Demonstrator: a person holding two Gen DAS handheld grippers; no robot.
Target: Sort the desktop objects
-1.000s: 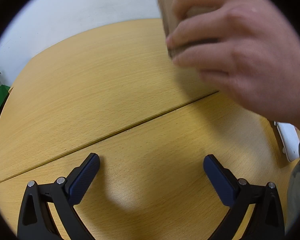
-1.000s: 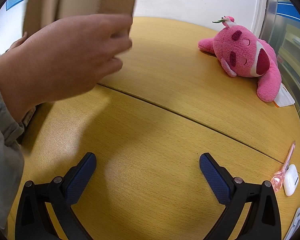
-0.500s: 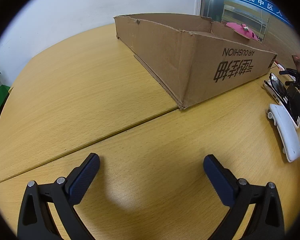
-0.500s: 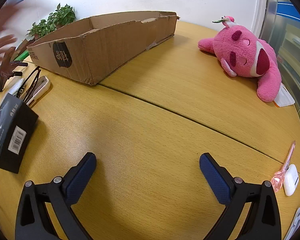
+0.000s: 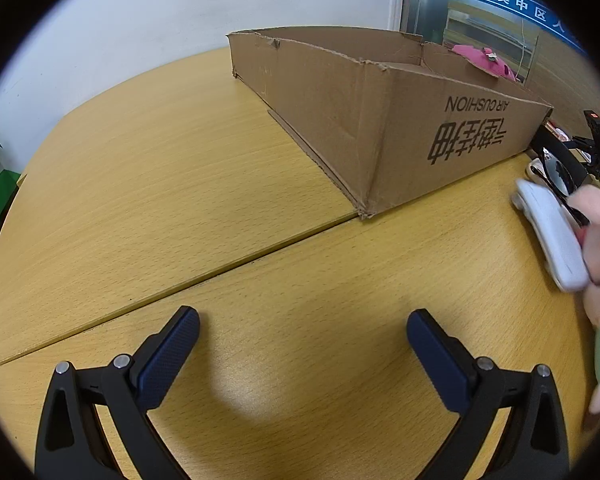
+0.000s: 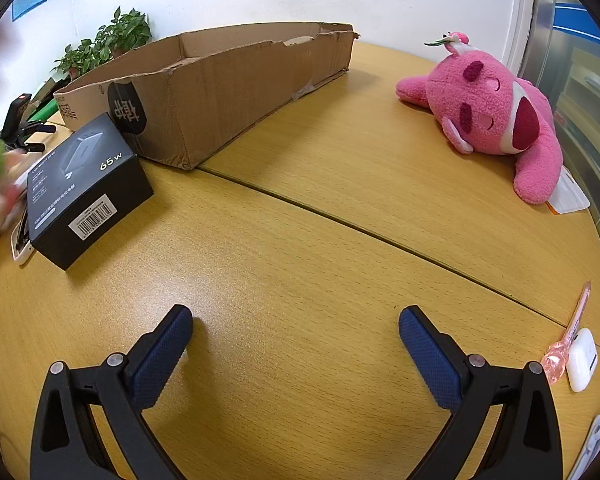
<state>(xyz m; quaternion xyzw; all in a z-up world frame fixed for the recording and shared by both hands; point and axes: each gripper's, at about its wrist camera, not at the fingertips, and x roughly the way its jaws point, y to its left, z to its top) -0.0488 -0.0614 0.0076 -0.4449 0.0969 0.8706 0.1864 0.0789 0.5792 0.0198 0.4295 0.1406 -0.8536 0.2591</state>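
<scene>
Both grippers, left gripper (image 5: 303,330) and right gripper (image 6: 296,330), hover spread and empty over the wooden table (image 6: 300,248); approach the black box (image 6: 86,190) beside the cardboard box (image 6: 228,84) squarely, low.

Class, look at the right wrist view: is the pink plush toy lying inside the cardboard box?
No. The pink plush toy lies on the bare table, apart from the cardboard box and to its right.

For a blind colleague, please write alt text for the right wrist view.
An open right hand-held gripper hovers over a wooden table, holding nothing. Beyond it stand a long cardboard box and a black box on the left; a pink plush toy lies on the right.
</scene>
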